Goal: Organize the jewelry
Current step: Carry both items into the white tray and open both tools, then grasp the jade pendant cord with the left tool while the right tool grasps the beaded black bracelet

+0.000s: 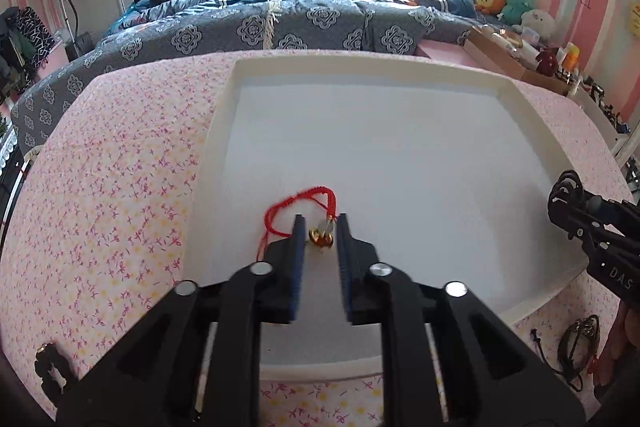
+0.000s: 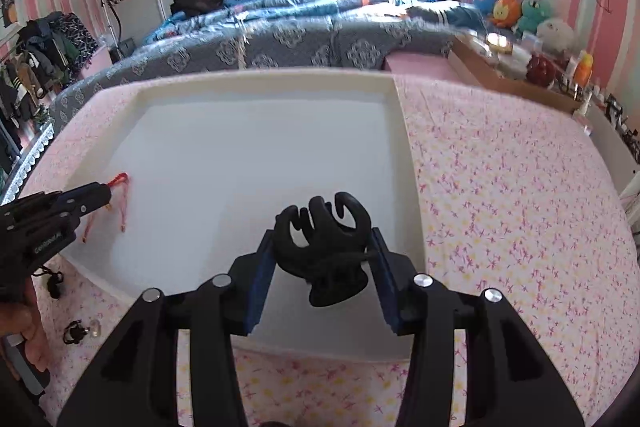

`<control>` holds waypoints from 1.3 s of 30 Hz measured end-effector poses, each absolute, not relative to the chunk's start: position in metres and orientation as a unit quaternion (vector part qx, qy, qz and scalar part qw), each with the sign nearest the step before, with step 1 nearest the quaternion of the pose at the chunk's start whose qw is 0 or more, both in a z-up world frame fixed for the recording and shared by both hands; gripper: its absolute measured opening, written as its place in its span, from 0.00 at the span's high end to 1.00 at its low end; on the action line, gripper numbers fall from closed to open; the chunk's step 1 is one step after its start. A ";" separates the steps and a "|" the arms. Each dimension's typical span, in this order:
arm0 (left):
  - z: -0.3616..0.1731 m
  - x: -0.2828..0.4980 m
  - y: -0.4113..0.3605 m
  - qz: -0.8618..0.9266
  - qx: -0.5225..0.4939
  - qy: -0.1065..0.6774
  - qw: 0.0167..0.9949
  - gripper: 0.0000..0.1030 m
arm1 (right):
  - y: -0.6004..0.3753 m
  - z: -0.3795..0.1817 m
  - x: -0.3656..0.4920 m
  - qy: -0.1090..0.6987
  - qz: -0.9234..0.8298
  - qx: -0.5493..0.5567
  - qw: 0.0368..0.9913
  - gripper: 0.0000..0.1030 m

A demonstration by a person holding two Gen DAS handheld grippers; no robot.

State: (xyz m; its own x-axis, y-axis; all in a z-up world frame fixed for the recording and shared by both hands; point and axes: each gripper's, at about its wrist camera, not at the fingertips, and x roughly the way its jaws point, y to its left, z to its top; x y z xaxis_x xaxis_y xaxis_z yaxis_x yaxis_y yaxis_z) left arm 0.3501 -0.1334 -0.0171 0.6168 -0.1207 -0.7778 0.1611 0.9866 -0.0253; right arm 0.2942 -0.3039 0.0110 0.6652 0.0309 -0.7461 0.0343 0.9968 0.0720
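White tray (image 1: pixel 400 67) lies mostly bare on the floral surface (image 1: pixel 120 187); left gripper (image 1: pixel 320 227), slightly parted, straddles a red bracelet (image 1: pixel 296 203) at 6 o'clock; right gripper (image 2: pixel 324 247) clamps a black hair claw (image 2: pixel 320 251); bed (image 1: pixel 280 23) at 12.

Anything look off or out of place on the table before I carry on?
Nothing damaged or spilled. The red cord bracelet lies in the white tray at the left gripper, and the right gripper holds a black claw clip over the tray. Small dark pieces lie on the floral cloth outside the tray.
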 end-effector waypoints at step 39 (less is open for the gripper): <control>-0.018 0.046 -0.021 -0.060 -0.007 0.347 0.936 0.24 | -0.350 -0.005 0.011 0.334 -0.044 0.051 0.940 0.22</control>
